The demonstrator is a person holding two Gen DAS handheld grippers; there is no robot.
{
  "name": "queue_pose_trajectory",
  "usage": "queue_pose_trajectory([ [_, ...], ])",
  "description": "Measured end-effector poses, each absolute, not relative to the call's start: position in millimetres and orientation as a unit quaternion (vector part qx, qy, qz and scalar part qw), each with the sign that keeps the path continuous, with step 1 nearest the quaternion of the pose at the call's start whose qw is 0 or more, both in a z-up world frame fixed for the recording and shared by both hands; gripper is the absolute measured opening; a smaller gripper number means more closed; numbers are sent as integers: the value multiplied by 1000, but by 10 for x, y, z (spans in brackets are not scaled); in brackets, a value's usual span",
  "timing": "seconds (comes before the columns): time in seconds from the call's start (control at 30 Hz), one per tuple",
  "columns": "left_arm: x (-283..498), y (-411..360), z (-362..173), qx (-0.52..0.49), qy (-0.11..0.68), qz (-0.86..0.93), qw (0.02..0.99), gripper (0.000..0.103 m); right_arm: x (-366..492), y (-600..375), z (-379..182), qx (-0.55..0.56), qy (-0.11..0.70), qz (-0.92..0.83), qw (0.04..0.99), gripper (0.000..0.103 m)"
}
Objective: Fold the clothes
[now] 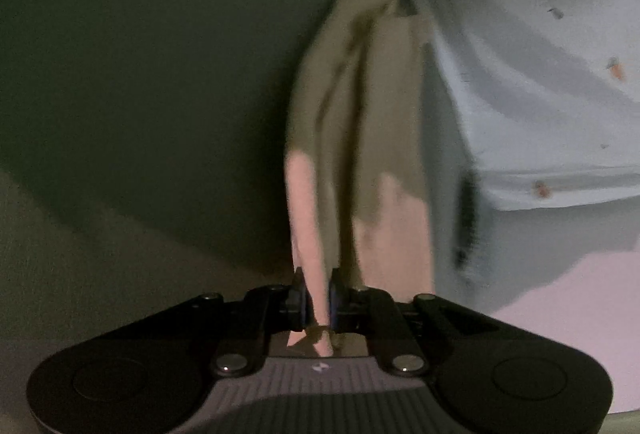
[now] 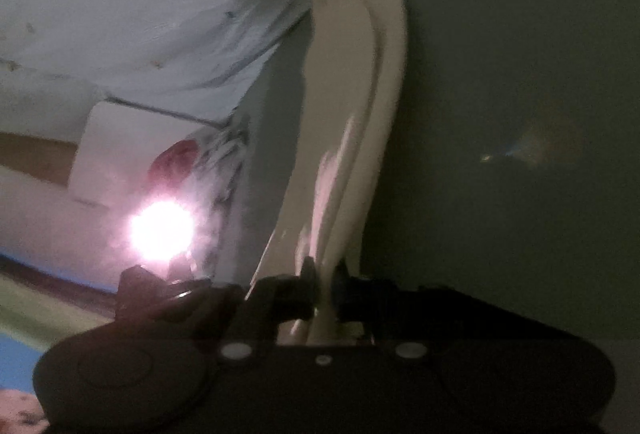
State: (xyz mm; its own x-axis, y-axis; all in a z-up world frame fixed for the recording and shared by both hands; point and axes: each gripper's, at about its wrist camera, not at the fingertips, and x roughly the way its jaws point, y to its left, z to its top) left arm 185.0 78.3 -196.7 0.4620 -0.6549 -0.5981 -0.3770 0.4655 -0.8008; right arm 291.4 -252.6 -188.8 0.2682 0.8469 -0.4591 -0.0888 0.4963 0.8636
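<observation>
A pale beige garment [image 1: 360, 93] stretches in long folds away from my left gripper [image 1: 318, 298], which is shut on its near edge; the cloth runs between the two dark pads. In the right wrist view the same cream garment [image 2: 352, 105] rises from my right gripper [image 2: 324, 286], also shut on a bunched edge of it. The far end of the garment gathers into a knot-like bunch near the top of both views. Both views are blurred and dim.
A light blue cloth with small orange prints [image 1: 540, 53] hangs beside the garment, also seen as the blue cloth [image 2: 160, 13]. A dark green surface [image 1: 140, 73] fills the other side. A bright lamp glare [image 2: 162, 230] sits at the left in the right wrist view.
</observation>
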Motion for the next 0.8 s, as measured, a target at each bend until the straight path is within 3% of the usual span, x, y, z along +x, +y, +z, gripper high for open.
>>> queue_pose_trajectory([
  [0.2, 1270, 775, -1871, -589, 498, -102, 628, 10, 2566, -2768, -1798, 414, 535, 353, 646, 9],
  [0.37, 1260, 834, -2052, -675, 456, -96, 572, 10, 2658, -2844, -1846, 472, 531, 341, 615, 9],
  [0.8, 2947, 1161, -1664, -686, 376, -142, 607, 11, 4039, -2753, -1722, 573, 427, 305, 629, 9],
])
